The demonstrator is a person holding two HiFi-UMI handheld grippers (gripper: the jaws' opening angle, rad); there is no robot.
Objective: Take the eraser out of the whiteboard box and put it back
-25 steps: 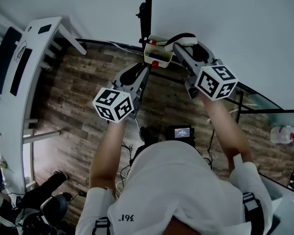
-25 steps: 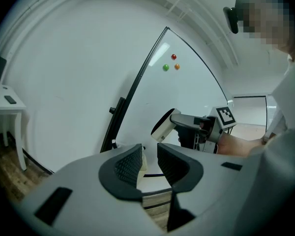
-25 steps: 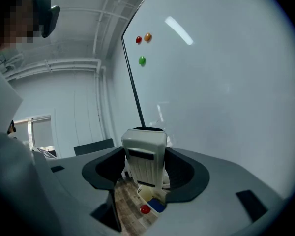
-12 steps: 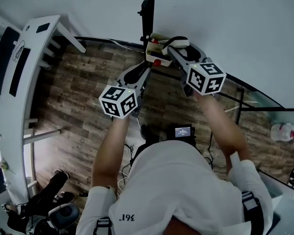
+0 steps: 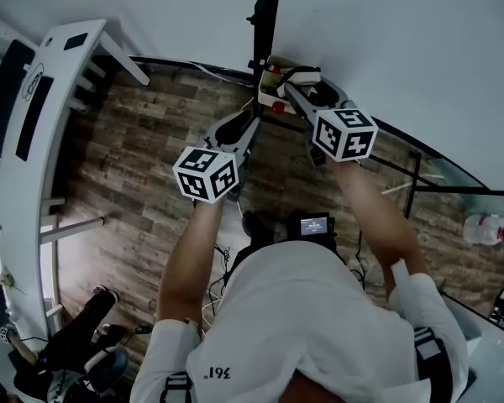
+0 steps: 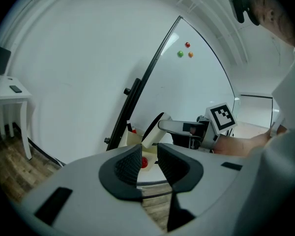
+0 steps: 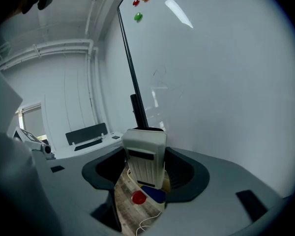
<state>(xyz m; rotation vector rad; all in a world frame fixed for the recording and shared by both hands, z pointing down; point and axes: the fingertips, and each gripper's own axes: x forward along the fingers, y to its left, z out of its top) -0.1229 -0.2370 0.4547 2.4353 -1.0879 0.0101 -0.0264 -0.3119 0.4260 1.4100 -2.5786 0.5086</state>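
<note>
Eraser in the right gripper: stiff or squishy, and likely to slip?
Probably stiff: the eraser shows a moulded white shell, undeformed between the jaws of the right gripper. Likely light for its size, since it looks like a thin shell over a dark pad. Slip risk seems modest because the shell is ribbed, though smooth plastic may twist.

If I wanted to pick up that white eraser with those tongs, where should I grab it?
Pinch the eraser by its two long sides, coming at its ribbed plastic back, as the right tongs do now. Those sides look straight and parallel, and they fit between the tongs. The lower end stays free to go into the box.
</note>
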